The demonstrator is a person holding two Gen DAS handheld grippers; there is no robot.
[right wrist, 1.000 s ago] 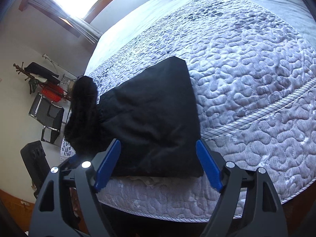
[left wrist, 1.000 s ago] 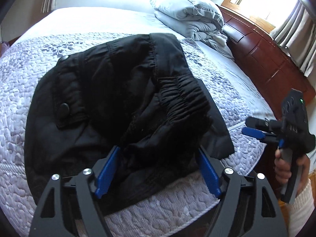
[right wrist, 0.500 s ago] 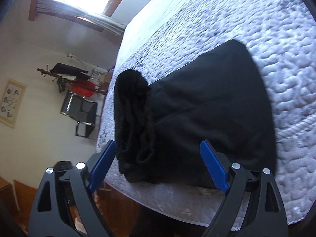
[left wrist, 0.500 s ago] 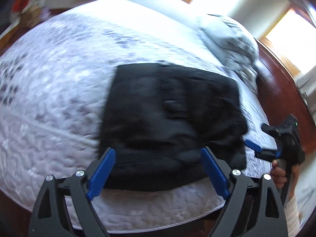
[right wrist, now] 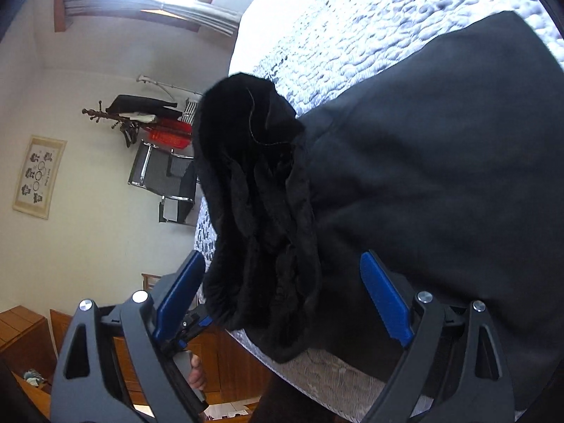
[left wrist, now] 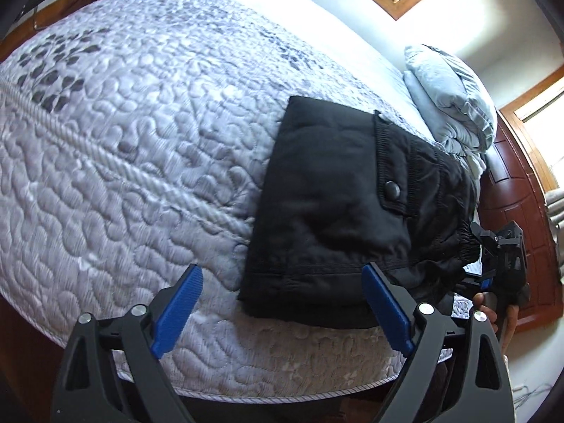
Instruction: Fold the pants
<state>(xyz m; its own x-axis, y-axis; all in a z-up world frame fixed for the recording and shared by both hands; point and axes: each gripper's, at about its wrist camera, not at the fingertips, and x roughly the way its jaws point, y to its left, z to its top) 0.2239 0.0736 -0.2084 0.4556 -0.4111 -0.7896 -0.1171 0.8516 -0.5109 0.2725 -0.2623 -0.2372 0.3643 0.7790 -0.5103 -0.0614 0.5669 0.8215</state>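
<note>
The black pants (left wrist: 338, 190) lie folded into a compact stack near the front edge of the bed, with a buttoned pocket flap on top. In the right wrist view the pants (right wrist: 423, 183) fill the frame, with the bunched elastic waistband end standing up at the left. My left gripper (left wrist: 282, 308) is open and empty, just in front of the stack's near left corner. My right gripper (right wrist: 282, 294) is open, its jaws either side of the bunched waistband end; it also shows in the left wrist view (left wrist: 493, 264) at the stack's right end.
The bed has a grey quilted cover (left wrist: 123, 148). A folded pale blue duvet (left wrist: 451, 105) lies at the far right by the dark wooden headboard (left wrist: 514, 190). A chair (right wrist: 165, 179) and a coat rack (right wrist: 134, 116) stand beyond the bed's left side.
The pants went from a raised bundle in my left jaws to a flat folded stack on the bed. My left gripper has pulled back and swung left. My right gripper has moved closer to the waistband end.
</note>
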